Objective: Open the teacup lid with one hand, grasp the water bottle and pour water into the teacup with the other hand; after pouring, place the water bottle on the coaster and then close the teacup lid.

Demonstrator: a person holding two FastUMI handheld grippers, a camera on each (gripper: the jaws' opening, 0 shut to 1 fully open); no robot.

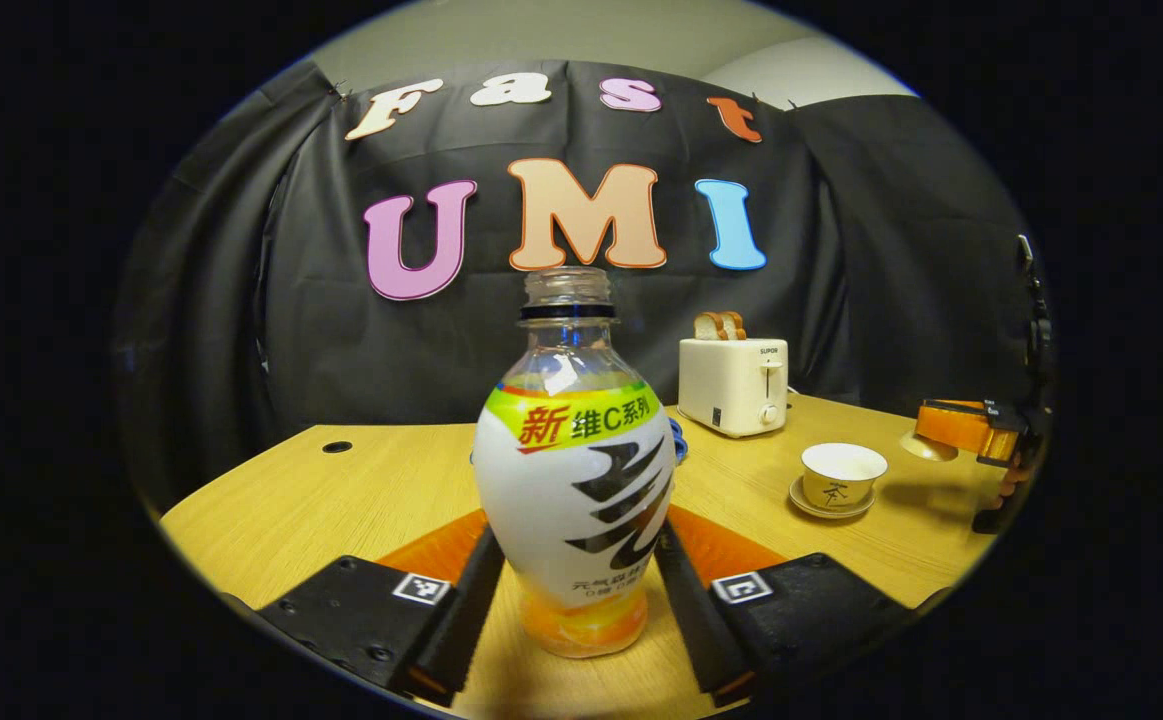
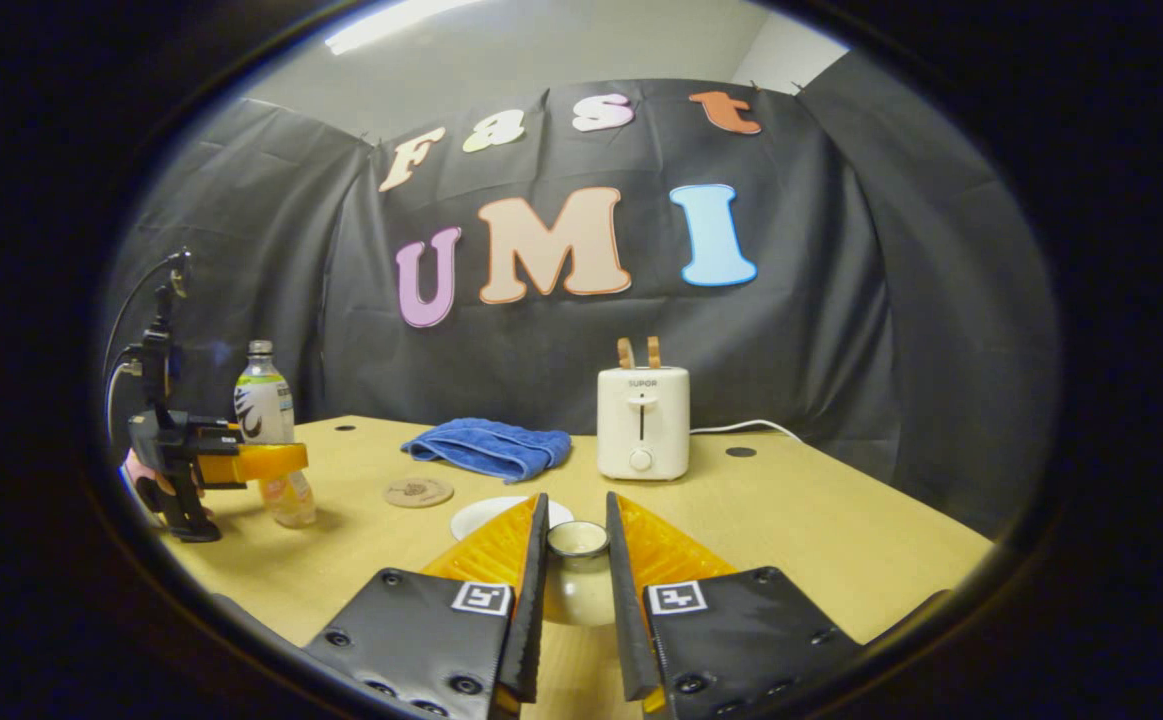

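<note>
Water bottle (image 1: 571, 470) pinched upright by left tool (image 1: 573, 590); right tool (image 2: 577, 600) pinches lid (image 2: 578, 540).

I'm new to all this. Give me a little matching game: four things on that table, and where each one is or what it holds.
1 water bottle
2 teacup lid
3 coaster
4 toaster

A holds bread slices
B lies bare on the table
C between the fingers of the left gripper
D between the fingers of the right gripper

Pairs: 1-C, 2-D, 3-B, 4-A
</note>
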